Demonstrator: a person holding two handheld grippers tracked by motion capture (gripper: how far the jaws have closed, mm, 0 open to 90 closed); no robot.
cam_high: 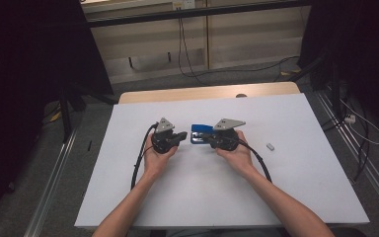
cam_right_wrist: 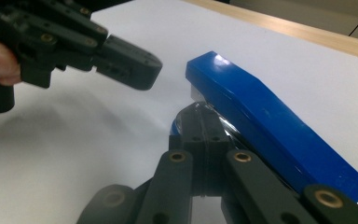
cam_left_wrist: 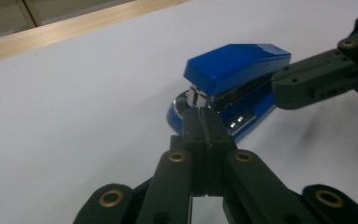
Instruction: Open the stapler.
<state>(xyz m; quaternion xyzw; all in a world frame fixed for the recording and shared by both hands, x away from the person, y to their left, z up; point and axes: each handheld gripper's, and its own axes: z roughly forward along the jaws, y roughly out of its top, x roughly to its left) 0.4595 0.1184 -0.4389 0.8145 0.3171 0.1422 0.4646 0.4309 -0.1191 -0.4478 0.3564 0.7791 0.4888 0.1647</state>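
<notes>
A: Item one, your left gripper (cam_high: 181,135)?

B: You hold it in your left hand (cam_high: 159,157), left of the table's middle, pointing right. In the left gripper view its jaws stand pressed together with nothing between them, the tips (cam_left_wrist: 203,122) just short of the stapler's open mouth. Whether they touch the metal there, I cannot tell.

A: Item two, your right gripper (cam_high: 208,139)?

B: Held in your right hand (cam_high: 235,155), pointing left toward the other tool. In the right gripper view the jaws are closed flat against each other, the tips (cam_right_wrist: 204,122) at the front of the stapler's base beside the blue top. They clamp nothing that I can see.

A: Item three, the blue stapler (cam_high: 201,133)?

B: It lies on the white table (cam_high: 128,197) near the centre, between your two grippers. In the left gripper view (cam_left_wrist: 235,70) the top arm is raised a little over the chrome channel and blue base. In the right gripper view (cam_right_wrist: 270,123) it runs along the right of your jaws.

A: Item four, sundries?

B: One small pale block (cam_high: 270,146) on the table, to the right of your right hand, well apart from the stapler. A black cable (cam_high: 138,165) trails from the left gripper toward you.
</notes>
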